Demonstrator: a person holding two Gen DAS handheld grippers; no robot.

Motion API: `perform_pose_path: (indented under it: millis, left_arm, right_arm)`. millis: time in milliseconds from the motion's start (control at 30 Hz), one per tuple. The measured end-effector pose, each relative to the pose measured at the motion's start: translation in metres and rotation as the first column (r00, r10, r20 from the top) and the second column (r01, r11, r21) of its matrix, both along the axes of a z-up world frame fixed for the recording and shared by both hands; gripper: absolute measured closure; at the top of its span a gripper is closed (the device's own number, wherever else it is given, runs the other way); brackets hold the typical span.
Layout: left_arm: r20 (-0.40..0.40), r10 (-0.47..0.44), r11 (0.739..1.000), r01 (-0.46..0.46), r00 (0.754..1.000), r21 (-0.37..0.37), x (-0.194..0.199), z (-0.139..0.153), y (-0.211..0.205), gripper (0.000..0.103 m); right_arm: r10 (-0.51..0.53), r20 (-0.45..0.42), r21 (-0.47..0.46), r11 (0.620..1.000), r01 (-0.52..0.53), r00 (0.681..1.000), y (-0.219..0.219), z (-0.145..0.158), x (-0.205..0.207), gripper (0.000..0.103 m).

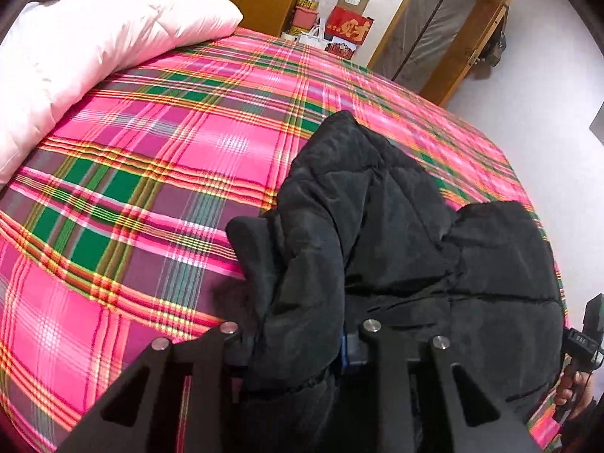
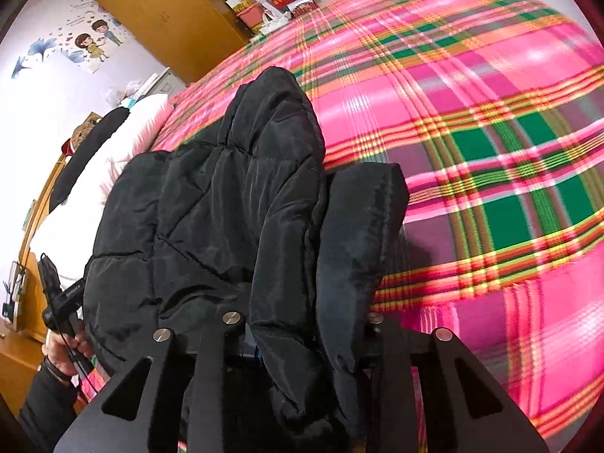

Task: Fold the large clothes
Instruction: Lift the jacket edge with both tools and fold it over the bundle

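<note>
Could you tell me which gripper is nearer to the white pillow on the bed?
Left. The left gripper grips the black jacket on the side facing the white pillow; the right gripper holds the jacket's far side.

Light: bright, even indoor | Blur: plaid bedspread (image 2: 490,120) smeared by motion | Edges: fisheye bending, dark corner vignette

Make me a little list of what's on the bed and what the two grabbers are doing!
bed cover: pink and green plaid sheet
garment: black puffy jacket, bunched near the bed's edge
left gripper: closed on a jacket fold
right gripper: closed on another jacket fold
bedding: white pillow on the bed's far part
beyond the bed: red box, wooden wardrobe
fold done: not yet
</note>
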State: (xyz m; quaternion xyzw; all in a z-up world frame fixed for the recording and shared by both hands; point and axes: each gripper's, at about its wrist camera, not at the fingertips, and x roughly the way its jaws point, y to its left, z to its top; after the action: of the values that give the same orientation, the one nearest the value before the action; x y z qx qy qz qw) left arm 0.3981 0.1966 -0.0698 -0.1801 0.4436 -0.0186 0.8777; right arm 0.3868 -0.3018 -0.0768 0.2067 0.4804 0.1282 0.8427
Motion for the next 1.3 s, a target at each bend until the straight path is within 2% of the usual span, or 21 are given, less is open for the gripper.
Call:
perform_pose_path:
  millis: [167, 500, 700, 967, 1300]
  left_arm:
    - [0.02, -0.006, 1.0, 0.007, 1.0, -0.014, -0.022, 0.025, 0.0, 0.075]
    - [0.06, 0.016, 0.999, -0.013, 0.998, -0.039, -0.076, 0.055, -0.002, 0.075]
    - [0.087, 0.002, 0.999, 0.001, 0.996, -0.038, -0.098, 0.078, -0.015, 0.075]
    - [0.116, -0.05, 0.997, 0.055, 0.992, -0.046, -0.096, 0.103, -0.07, 0.075]
    - [0.129, -0.174, 0.981, 0.184, 0.976, -0.069, -0.072, 0.109, -0.182, 0.075]
  right_arm:
    - [0.003, 0.02, 0.002, 1.0, -0.003, 1.0, -0.004, 0.016, -0.017, 0.076]
    - [0.015, 0.045, 0.017, 1.0, -0.015, 0.999, -0.004, 0.044, -0.055, 0.076]
    - [0.004, 0.057, 0.028, 1.0, -0.006, 0.998, -0.014, 0.055, -0.076, 0.076]
    - [-0.037, 0.086, 0.01, 0.999, 0.036, 0.996, -0.065, 0.081, -0.098, 0.076]
    - [-0.136, 0.097, -0.048, 0.989, 0.141, 0.986, -0.163, 0.088, -0.119, 0.075]
